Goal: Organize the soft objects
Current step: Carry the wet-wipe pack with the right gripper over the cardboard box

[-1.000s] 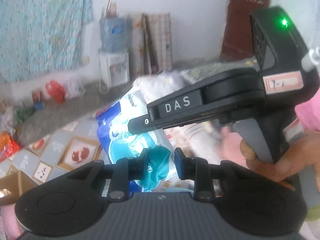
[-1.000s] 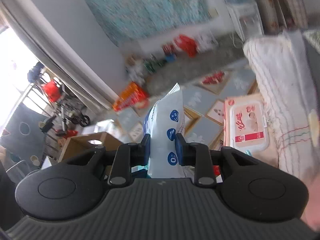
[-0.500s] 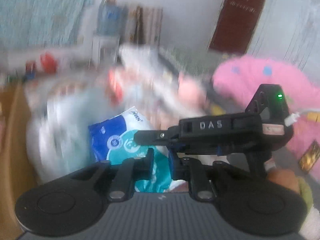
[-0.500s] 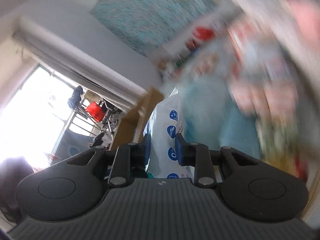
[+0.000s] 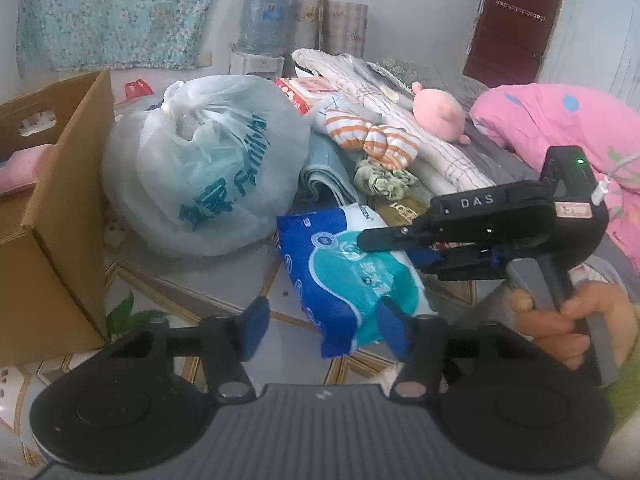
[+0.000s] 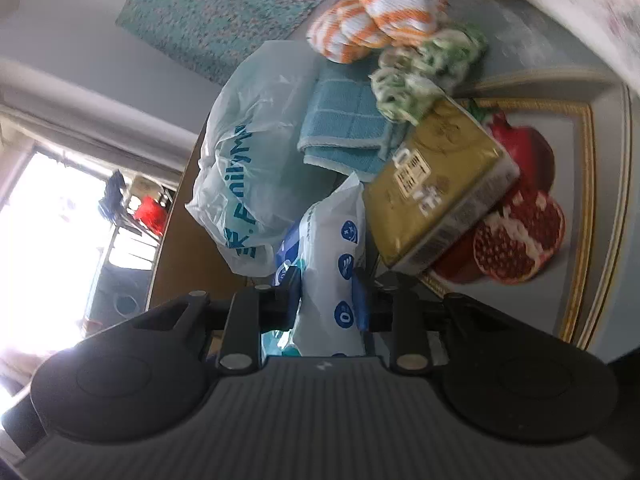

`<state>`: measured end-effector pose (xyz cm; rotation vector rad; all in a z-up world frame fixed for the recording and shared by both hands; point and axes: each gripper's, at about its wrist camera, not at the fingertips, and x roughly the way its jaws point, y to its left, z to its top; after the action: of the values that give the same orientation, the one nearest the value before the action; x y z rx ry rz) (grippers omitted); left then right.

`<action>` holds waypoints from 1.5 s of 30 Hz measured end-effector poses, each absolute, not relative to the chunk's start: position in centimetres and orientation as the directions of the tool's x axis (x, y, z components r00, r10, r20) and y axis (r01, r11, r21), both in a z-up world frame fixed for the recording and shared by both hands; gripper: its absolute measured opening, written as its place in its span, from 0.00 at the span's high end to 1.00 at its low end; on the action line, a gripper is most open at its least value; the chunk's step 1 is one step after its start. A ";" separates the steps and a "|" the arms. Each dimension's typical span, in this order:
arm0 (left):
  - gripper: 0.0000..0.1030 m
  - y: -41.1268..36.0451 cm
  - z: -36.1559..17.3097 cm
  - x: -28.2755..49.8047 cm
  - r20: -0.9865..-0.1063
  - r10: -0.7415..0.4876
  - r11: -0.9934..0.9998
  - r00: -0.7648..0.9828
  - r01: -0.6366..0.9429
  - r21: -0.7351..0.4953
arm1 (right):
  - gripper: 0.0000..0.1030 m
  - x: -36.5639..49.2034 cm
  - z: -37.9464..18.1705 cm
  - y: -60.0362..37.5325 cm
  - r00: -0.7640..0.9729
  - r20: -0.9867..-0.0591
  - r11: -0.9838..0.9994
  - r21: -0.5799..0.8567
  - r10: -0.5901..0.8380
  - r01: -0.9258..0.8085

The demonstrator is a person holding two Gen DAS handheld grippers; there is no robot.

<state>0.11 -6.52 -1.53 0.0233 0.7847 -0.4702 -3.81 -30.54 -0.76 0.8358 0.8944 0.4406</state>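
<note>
A blue and white soft pack [image 5: 344,280] lies on the patterned floor mat beside a tied white plastic bag [image 5: 200,168]. My left gripper [image 5: 325,330] is open and its jaws are still opening. The pack's near corner sits between its blue pads, and the left pad stands clear of it. From the right, my right gripper [image 5: 396,250] reaches in, held by a person's hand [image 5: 568,320]. In the right wrist view that gripper [image 6: 326,292] still pinches the pack [image 6: 332,248] between its pads while its jaws start opening.
A cardboard box [image 5: 60,200] stands at the left. Behind the pack lie a teal towel [image 5: 324,172], a gold tissue pack [image 6: 436,184], a green cloth [image 5: 380,178], an orange striped toy [image 5: 372,136] and a pink plush [image 5: 438,114]. A pink blanket [image 5: 560,128] lies at the right.
Both grippers came down with the pack from mid-air to the floor mat beside the white bag. The left jaws, shut on the pack before, have spread apart and let it go.
</note>
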 end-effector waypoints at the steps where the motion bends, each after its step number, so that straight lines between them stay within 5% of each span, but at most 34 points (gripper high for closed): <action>1: 0.40 -6.6 -1.6 0.4 -0.692 -0.410 0.891 0.594 0.422 -0.165 | 0.72 -3.8 -0.7 -30.6 0.571 -0.501 0.616 0.788 0.650 -0.010; 11: 0.38 -7.1 -3.9 4.8 -0.716 -0.534 0.836 0.451 0.411 -0.364 | 0.69 -3.7 -1.9 -31.4 0.567 -0.463 0.568 0.823 0.681 -0.010; 26: 0.34 -7.1 -4.2 6.0 -0.708 -0.576 0.813 0.409 0.383 -0.440 | 0.72 -4.4 -1.5 -30.8 0.582 -0.440 0.552 0.834 0.684 -0.018; 35: 0.34 -3.8 2.8 3.2 -0.625 -0.553 0.832 0.552 0.405 -0.379 | 0.72 -4.4 6.2 -27.1 0.596 -0.369 0.561 0.811 0.713 -0.170; 45: 0.34 5.9 10.4 9.0 -0.607 -0.372 0.925 0.702 0.226 -0.305 | 0.72 7.7 13.1 -15.4 0.456 -0.310 0.476 0.824 0.834 -0.309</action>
<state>9.03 5.92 10.45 -0.2145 0.7200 -0.3354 7.66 -15.43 13.10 0.7697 0.7987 0.7974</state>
